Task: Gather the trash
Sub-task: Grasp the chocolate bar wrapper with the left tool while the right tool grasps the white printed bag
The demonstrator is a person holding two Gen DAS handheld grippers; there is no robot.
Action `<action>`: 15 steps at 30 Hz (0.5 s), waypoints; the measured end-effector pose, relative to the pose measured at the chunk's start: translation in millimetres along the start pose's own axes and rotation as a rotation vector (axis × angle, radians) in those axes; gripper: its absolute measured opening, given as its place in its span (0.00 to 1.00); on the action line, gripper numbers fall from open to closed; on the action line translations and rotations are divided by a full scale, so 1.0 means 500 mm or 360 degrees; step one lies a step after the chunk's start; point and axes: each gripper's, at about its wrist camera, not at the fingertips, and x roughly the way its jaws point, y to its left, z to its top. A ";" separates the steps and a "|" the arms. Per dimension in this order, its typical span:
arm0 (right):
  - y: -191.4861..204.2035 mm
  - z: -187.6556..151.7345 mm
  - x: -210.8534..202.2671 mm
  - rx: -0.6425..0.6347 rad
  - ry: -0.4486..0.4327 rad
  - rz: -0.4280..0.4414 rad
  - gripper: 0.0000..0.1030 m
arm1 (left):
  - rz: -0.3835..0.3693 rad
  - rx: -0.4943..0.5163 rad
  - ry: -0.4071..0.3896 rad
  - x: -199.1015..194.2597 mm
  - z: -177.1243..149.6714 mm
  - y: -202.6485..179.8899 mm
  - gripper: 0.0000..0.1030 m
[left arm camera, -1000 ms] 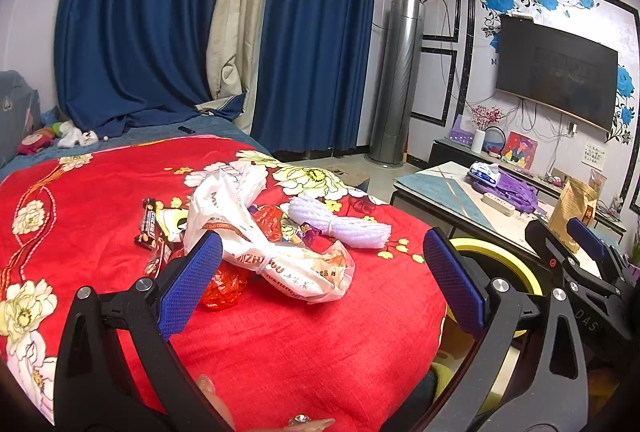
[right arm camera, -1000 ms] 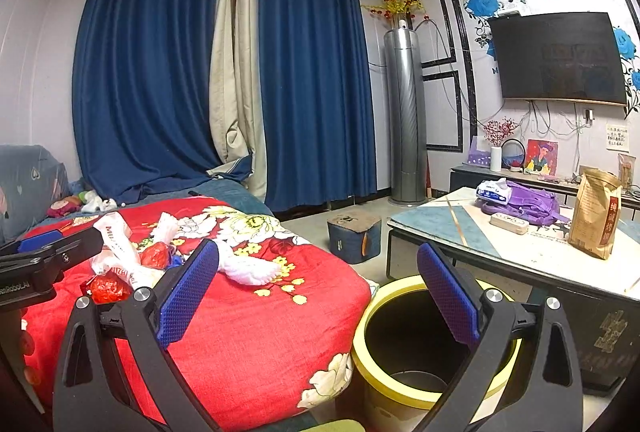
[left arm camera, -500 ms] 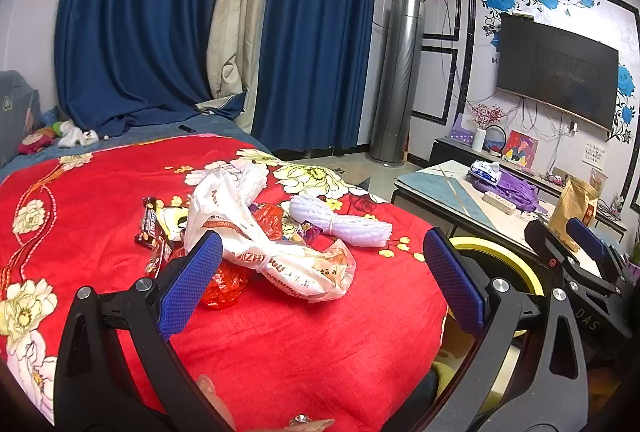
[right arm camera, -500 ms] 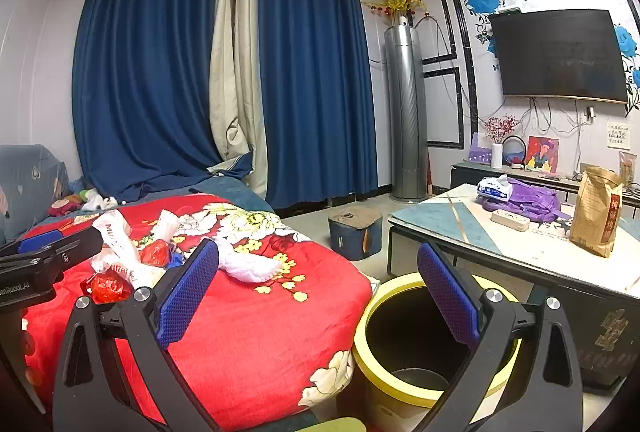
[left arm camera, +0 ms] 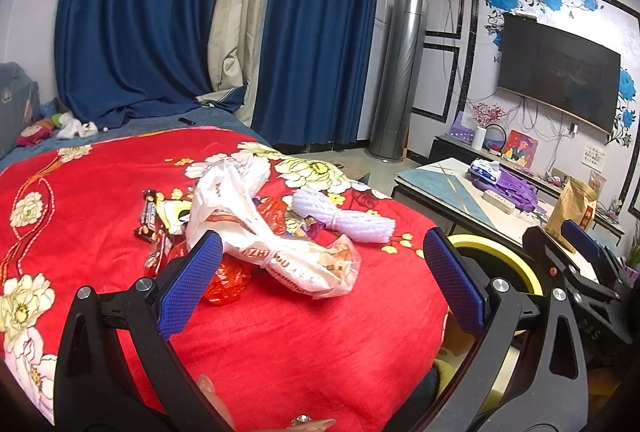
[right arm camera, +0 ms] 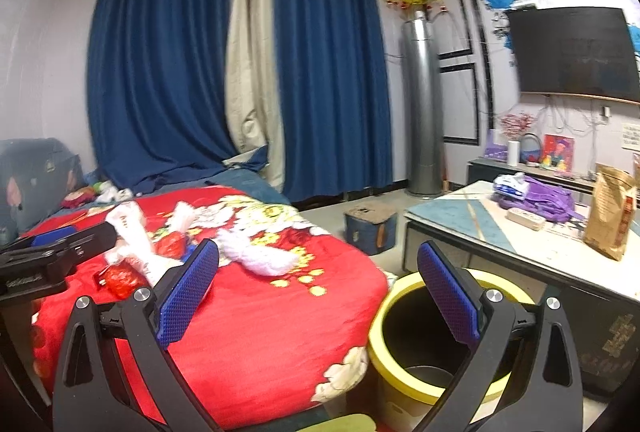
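A: Where's the trash?

B: Heaped mid-frame in the left wrist view, on the red bed (left arm camera: 100,168): a knotted white bag (left arm camera: 260,232), a red wrapper (left arm camera: 224,278) touching its lower edge, a candy wrapper (left arm camera: 154,218) at its left, and a white net (left arm camera: 340,216) just to its right. The bin (right arm camera: 400,312) sits at lower right of the right wrist view, just beside the bed's edge.

A: And the claws?

B: The left claw (left arm camera: 320,280) is spread wide with nothing in it, and the bag shows between its fingers. The right claw (right arm camera: 316,296) is equally wide and holds nothing, with the bin's rim behind its right finger.

A: What could go wrong?

B: I judge the pieces overlap, so closing on the bag may drag the red wrapper partway and drop it off the bed. Thin film may also slip from the pads. The bin's mouth is partly under the right claw, so a carry across could bump that claw.

A: Anything different from a second ago?

B: The left view is almost unchanged. The right view has shifted a little: the television sits lower in the frame, more ceiling shows, and the frame is slightly blurred. Both claws are as wide as before.
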 end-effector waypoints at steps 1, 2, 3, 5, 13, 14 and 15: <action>0.003 0.003 -0.001 -0.0012 0.0007 0.0028 0.94 | 0.0006 -0.0010 0.0001 0.000 -0.001 0.003 0.90; 0.008 0.004 0.000 -0.0027 0.0019 0.0068 0.94 | 0.0013 -0.0024 0.0000 -0.002 -0.002 0.008 0.90; 0.013 0.004 0.001 -0.0039 0.0031 0.0111 0.94 | 0.0020 -0.0042 0.0001 -0.002 0.000 0.014 0.90; 0.027 0.005 0.004 -0.0070 0.0049 0.0166 0.94 | 0.0033 -0.0079 -0.0006 -0.001 0.005 0.036 0.90; 0.086 0.017 0.034 -0.0171 0.0122 0.0330 0.94 | 0.0150 -0.0195 -0.0056 -0.015 0.032 0.108 0.90; 0.094 0.018 0.038 -0.0184 0.0136 0.0350 0.94 | 0.0160 -0.0207 -0.0061 -0.017 0.034 0.116 0.90; 0.101 0.019 0.041 -0.0192 0.0144 0.0372 0.94 | 0.0174 -0.0222 -0.0066 -0.019 0.036 0.125 0.90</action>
